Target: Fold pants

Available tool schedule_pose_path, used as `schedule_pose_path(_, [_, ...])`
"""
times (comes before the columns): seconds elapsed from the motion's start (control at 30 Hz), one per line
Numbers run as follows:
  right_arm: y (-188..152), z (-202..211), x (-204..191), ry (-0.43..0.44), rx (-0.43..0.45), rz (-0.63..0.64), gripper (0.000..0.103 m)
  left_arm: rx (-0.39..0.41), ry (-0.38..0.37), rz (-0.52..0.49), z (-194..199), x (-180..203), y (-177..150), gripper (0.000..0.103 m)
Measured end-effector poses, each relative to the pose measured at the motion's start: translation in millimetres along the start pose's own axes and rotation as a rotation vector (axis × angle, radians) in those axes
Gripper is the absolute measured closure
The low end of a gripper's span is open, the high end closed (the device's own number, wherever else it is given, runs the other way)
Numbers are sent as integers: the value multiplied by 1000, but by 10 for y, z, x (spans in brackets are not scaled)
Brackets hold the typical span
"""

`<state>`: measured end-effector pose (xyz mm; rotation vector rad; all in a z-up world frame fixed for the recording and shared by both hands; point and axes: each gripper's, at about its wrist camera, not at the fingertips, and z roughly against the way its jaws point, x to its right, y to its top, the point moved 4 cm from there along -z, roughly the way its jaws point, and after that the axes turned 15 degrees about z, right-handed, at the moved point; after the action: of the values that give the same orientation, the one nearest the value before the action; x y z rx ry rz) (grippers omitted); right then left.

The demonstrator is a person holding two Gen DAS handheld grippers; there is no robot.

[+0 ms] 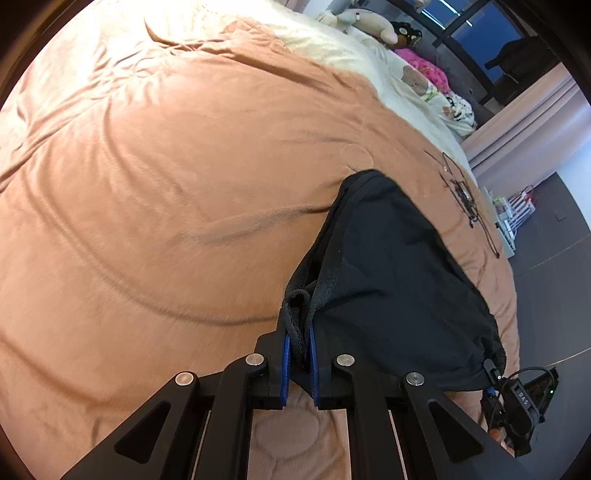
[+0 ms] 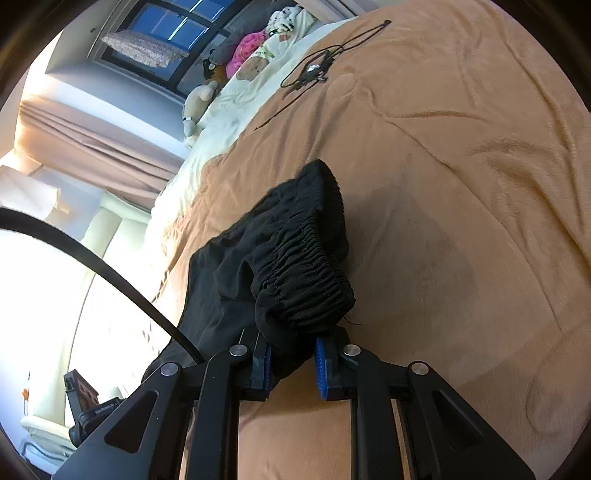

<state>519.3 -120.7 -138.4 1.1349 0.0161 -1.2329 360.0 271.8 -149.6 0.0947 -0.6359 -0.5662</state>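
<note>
My left gripper (image 1: 299, 345) is clenched on a hem of the black pants (image 1: 388, 280), with the cloth pinched between its blue pads (image 1: 285, 354). My right gripper (image 2: 293, 356) grasps the gathered elastic waistband (image 2: 306, 273) of the same pants. The pants hang between both tools, partly lifted over the orange blanket (image 1: 147, 184). At the far right side of the bed lie a thin black cord (image 2: 314, 70) and some soft toys (image 1: 373, 26).

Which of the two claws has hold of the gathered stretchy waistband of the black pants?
The right claw: bunched, ribbed waistband sits between its blue pads. The left claw pinches a plainer hemmed edge of the pants instead.
</note>
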Motion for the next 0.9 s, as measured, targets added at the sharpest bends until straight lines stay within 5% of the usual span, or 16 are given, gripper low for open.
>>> schedule_pose_path(0.9, [-415, 561, -351, 3, -158, 101, 88, -3, -12, 114, 997, -867, -1000, 94])
